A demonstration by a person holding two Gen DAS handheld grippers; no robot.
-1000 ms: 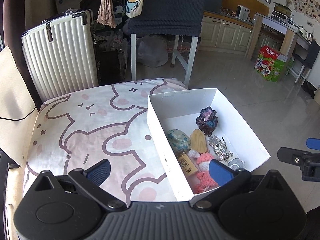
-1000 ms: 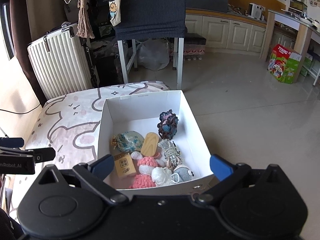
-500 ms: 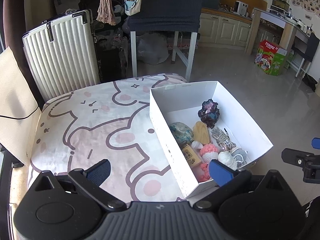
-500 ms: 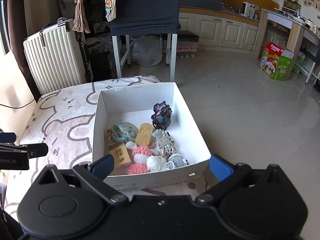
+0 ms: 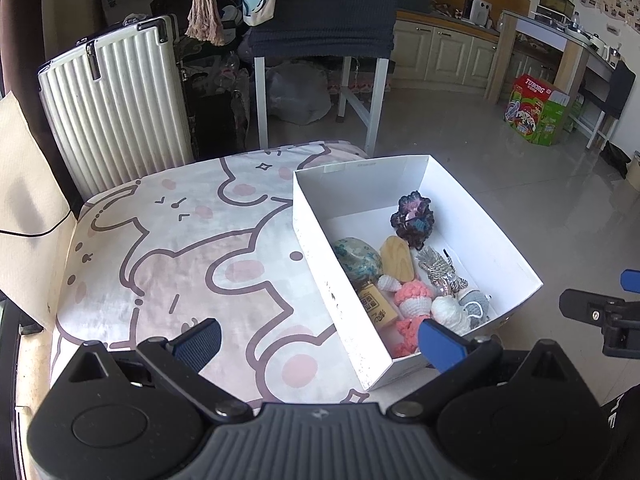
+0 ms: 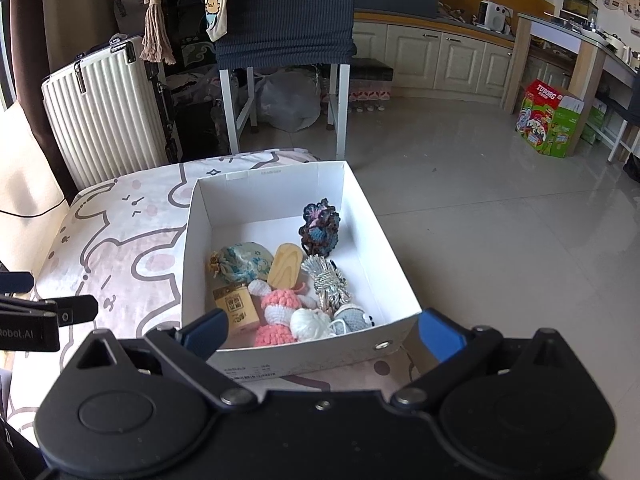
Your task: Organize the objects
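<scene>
1. My right gripper (image 6: 322, 334) is spread wide and grasps nothing; its blue pads sit at the bottom of the right wrist view, one over the box's near-left corner, the other past its near-right corner.
2. My left gripper (image 5: 318, 340) is equally released and empty, low in the left wrist view, with one pad over the cloth (image 5: 180, 248) and the other in front of the box's near end.
3. What changed: over the last second both views have drawn back and up. The box (image 6: 320, 354) sat right against my right pads a second ago; now its whole front wall shows, and a strip of cloth lies between it and my tool.
4. In the left view the box (image 5: 320, 256) has drifted toward mid-frame and more cloth shows at the lower left.
5. The contents have not shifted: the pouch (image 6: 244, 266), wooden piece (image 6: 285, 270), dark yarn ball (image 6: 320, 228), tassel (image 6: 326, 280), small tan box (image 6: 236, 308) and the pink (image 6: 280, 304), white and grey knits huddle in the box's near half.
6. My judgement: with nothing loose on the cloth and both tools pulling away empty, the organizing looks finished or nearly so.
</scene>
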